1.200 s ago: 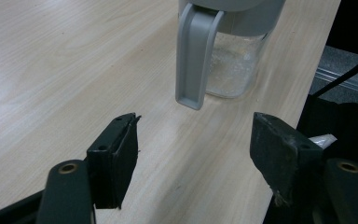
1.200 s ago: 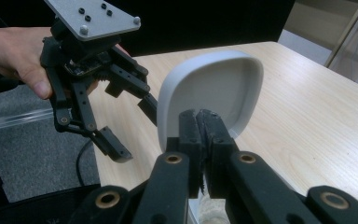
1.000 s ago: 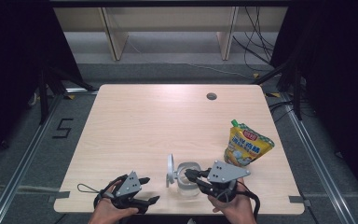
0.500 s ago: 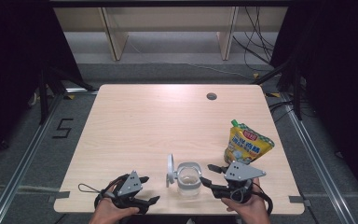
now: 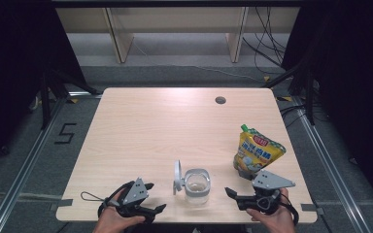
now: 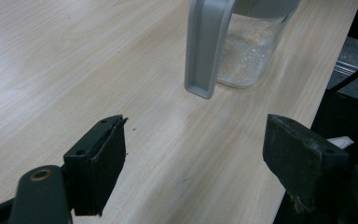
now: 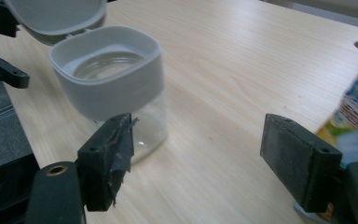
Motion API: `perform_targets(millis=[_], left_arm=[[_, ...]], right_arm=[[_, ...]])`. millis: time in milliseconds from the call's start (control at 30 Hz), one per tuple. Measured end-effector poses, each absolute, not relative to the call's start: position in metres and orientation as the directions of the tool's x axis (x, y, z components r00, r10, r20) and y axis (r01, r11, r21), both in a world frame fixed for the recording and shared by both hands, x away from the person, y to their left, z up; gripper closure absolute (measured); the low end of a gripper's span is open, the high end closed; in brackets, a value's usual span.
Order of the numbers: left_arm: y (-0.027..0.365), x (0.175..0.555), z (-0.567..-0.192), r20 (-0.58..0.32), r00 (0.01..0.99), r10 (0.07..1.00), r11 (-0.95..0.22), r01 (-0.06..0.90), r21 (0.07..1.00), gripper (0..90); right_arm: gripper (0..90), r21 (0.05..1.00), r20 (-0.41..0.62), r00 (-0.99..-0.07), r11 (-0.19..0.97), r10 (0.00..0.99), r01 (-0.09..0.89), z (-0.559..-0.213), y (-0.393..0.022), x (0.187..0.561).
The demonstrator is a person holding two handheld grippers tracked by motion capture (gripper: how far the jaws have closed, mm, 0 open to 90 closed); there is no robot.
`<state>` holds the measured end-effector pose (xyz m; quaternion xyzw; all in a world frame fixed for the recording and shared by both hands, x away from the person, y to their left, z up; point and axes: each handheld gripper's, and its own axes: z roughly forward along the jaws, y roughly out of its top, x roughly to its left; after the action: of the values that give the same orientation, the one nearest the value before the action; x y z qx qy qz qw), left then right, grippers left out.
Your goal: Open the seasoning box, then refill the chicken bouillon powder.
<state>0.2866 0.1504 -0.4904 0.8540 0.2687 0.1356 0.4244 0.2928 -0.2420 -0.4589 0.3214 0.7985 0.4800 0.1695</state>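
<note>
A clear jar (image 5: 196, 185) with a grey collar stands near the table's front edge, its grey flip lid (image 5: 177, 177) hanging open on its left side. My left gripper (image 5: 155, 196) rests left of the jar, pointing at it. Its jaws have just been opening and stand open with nothing between them. In the left gripper view the lid (image 6: 207, 46) and jar (image 6: 249, 51) lie ahead of the left gripper (image 6: 198, 135). My right gripper (image 5: 233, 198) is right of the jar and apart from it. Its jaws have just been opening, open and empty. The jar (image 7: 112, 74) is ahead-left of the right gripper (image 7: 198, 130).
A yellow spout pouch (image 5: 257, 153) stands just behind the right gripper, also seen as the pouch (image 7: 354, 126) at the right edge of the right gripper view. A cable hole (image 5: 220, 100) sits at the table's far right. The table edge (image 5: 184, 222) runs close under both hands.
My right gripper has drawn away from the jar to the right and a little lower, and its jaws have opened. The left hand has stayed in place, its jaws slightly wider.
</note>
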Motion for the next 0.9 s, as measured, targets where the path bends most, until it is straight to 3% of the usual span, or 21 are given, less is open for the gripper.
perform_targets(millis=[67,367,400,600,667,700,733,867,900], left_arm=[[0.15,0.286,-0.491,-0.014,0.812,0.583,-0.473,0.353,0.807,20.6],[0.149,0.285,-0.491,-0.011,0.812,0.583,-0.472,0.35,0.809,20.5],[0.15,0.285,-0.49,-0.011,0.813,0.582,-0.474,0.35,0.808,20.4],[0.15,0.285,-0.49,-0.014,0.817,0.577,-0.482,0.355,0.801,20.5],[0.149,0.285,-0.491,-0.012,0.814,0.58,-0.477,0.352,0.805,20.5],[0.148,0.285,-0.491,-0.012,0.814,0.581,-0.476,0.351,0.806,20.5],[0.148,0.285,-0.491,-0.014,0.814,0.581,-0.475,0.352,0.806,20.5],[0.149,0.285,-0.492,-0.016,0.808,0.589,-0.463,0.354,0.813,20.5],[0.149,0.285,-0.491,-0.019,0.811,0.585,-0.472,0.36,0.805,20.5]], right_arm=[[21.8,0.874,0.059,-0.698,0.3,0.714,0.381,-0.462,-0.252,0.292],[22.9,0.886,0.041,-0.649,0.273,0.76,0.375,-0.464,-0.272,0.289],[23.3,0.877,0.08,-0.624,0.243,0.777,0.414,-0.464,-0.275,0.286],[23.2,0.873,0.093,-0.594,0.222,0.799,0.435,-0.468,-0.286,0.287],[22.3,0.872,0.092,-0.575,0.213,0.813,0.441,-0.47,-0.291,0.288],[21.7,0.884,0.045,-0.575,0.235,0.817,0.403,-0.472,-0.295,0.292],[20.7,0.876,0.091,-0.554,0.197,0.828,0.439,-0.472,-0.297,0.292],[20.3,0.882,0.068,-0.549,0.207,0.833,0.424,-0.477,-0.302,0.296],[20.3,0.866,0.106,-0.53,0.183,0.841,0.465,-0.476,-0.301,0.293]])
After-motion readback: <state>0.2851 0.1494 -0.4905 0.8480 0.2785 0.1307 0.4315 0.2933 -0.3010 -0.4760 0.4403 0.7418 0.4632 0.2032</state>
